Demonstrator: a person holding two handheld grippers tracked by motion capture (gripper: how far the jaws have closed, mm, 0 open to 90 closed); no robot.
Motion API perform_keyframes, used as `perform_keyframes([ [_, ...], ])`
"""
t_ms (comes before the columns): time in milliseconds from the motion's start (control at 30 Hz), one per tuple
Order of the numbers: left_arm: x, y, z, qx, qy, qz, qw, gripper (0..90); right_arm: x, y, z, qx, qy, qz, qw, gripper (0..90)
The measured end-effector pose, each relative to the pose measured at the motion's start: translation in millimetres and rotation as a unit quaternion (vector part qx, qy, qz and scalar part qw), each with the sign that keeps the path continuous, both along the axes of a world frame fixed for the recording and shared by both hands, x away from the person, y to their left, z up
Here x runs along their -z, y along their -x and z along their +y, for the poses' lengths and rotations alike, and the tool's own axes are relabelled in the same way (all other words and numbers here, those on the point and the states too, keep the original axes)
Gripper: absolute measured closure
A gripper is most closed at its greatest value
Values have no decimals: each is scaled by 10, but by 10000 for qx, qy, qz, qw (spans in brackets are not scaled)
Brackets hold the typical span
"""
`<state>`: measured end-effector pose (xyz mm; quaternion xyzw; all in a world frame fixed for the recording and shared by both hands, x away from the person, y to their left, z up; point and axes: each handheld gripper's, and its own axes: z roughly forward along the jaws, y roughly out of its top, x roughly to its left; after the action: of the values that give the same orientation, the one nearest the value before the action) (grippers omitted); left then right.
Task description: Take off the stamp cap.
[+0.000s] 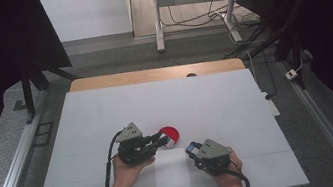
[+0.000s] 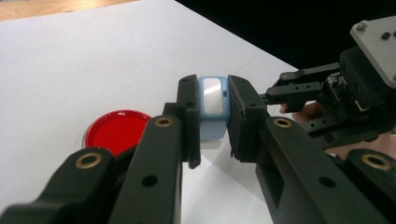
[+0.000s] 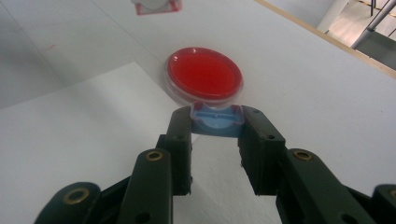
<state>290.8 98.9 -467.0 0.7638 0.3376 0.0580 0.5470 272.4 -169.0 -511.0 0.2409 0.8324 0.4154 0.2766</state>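
My left gripper (image 1: 163, 139) points right, its tips beside a round red dish (image 1: 170, 134) on the white table. Its jaws are shut on a small light-blue piece (image 2: 212, 107) with a pale grey face, and the dish (image 2: 116, 130) lies to their left. My right gripper (image 1: 192, 147) points up-left toward the dish. It is shut on a blue tray-like piece (image 3: 217, 123) held at the very tips, just short of the dish (image 3: 204, 74). The right gripper's fingers (image 2: 299, 79) reach in from the right, with their tips hidden behind my left jaw.
A white paper sheet (image 1: 172, 173) lies on the table (image 1: 107, 113) between the person's hands. A small white item with red edges (image 3: 156, 5) sits beyond the dish. A wooden strip (image 1: 151, 74) marks the far edge. Dark stands and cables surround the table.
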Motion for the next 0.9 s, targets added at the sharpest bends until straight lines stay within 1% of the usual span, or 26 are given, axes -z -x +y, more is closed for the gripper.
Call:
perform_keyframes([
  [100, 1, -7, 8, -7, 6, 9, 10000, 754, -10, 4, -94, 10, -14, 22, 10000, 651],
  [233, 1, -12, 15, -3, -7, 8, 10000, 754, -34, 10, -229, 37, -103, 39, 9999, 651],
  [333, -1, -14, 16, 13, -15, -3, 10000, 754, -46, 25, -324, 87, -67, 41, 9999, 651],
  [367, -1, -15, 16, 16, -15, -2, 10000, 754, -58, 42, -384, 119, -69, 41, 9999, 651],
  [400, 0, -17, 16, 13, -10, -1, 10000, 754, -58, 42, -384, 119, -69, 41, 9999, 651],
  [500, -1, -23, 15, 26, 2, 14, 10000, 754, -68, 60, -464, 182, -121, 13, 9998, 651],
  [633, -8, -26, 13, 51, 6, 16, 10000, 754, -66, 93, -566, 284, -151, 39, 9995, 651],
  [733, -7, -29, 11, 60, 3, 33, 10000, 754, -69, 118, -633, 363, -115, 51, 9993, 651],
  [767, -7, -30, 11, 65, 5, 40, 10000, 754, -66, 123, -650, 377, -139, 50, 9992, 651],
  [833, -8, -29, 11, 67, 7, 40, 10000, 754, -69, 137, -688, 412, -85, 10, 9991, 651],
  [900, -10, -28, 12, 67, 9, 39, 10000, 754, -71, 151, -727, 446, -108, 20, 9989, 651],
])
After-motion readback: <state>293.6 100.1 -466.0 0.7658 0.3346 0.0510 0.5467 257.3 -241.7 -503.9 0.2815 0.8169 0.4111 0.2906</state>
